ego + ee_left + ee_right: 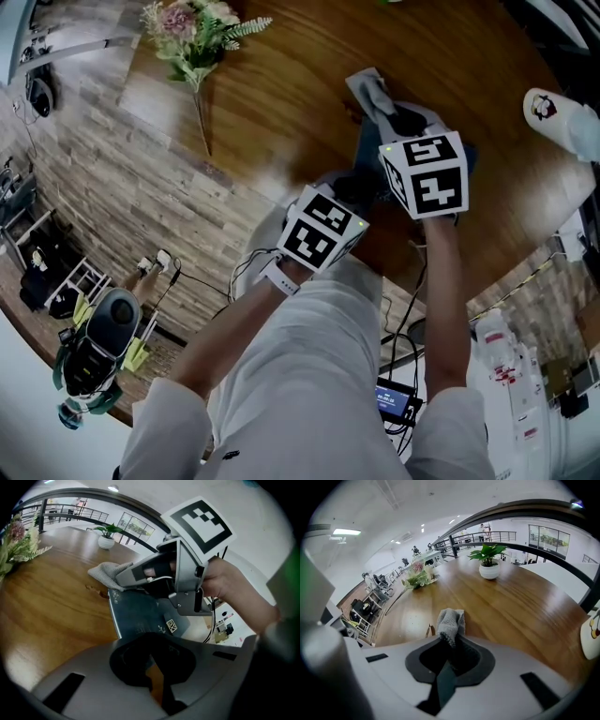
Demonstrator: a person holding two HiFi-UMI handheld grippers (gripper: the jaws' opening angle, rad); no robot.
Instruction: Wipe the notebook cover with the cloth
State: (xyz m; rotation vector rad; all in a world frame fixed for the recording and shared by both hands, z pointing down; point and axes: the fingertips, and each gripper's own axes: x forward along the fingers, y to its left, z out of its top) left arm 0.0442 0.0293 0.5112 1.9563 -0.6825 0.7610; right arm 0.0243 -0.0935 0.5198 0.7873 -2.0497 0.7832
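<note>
A dark blue notebook (367,150) (140,613) lies on the wooden table (281,84), close to its near edge. My right gripper (398,122) (451,644) hangs over the cover, shut on a grey cloth (451,620). The cloth's free end (367,91) (105,571) trails onto the wood past the notebook's far corner. My left gripper (352,192) (152,660) sits at the notebook's near edge. Its jaws look shut there, and the edge passes out of sight under its housing. The left gripper view shows the right gripper (173,573) from the side, held in a hand.
A flower bunch (197,33) (419,576) lies far left on the table. A potted plant (489,564) (107,540) stands at the far side. A white printed object (553,117) (590,639) sits at the right. Cables and equipment (94,356) lie on the floor below.
</note>
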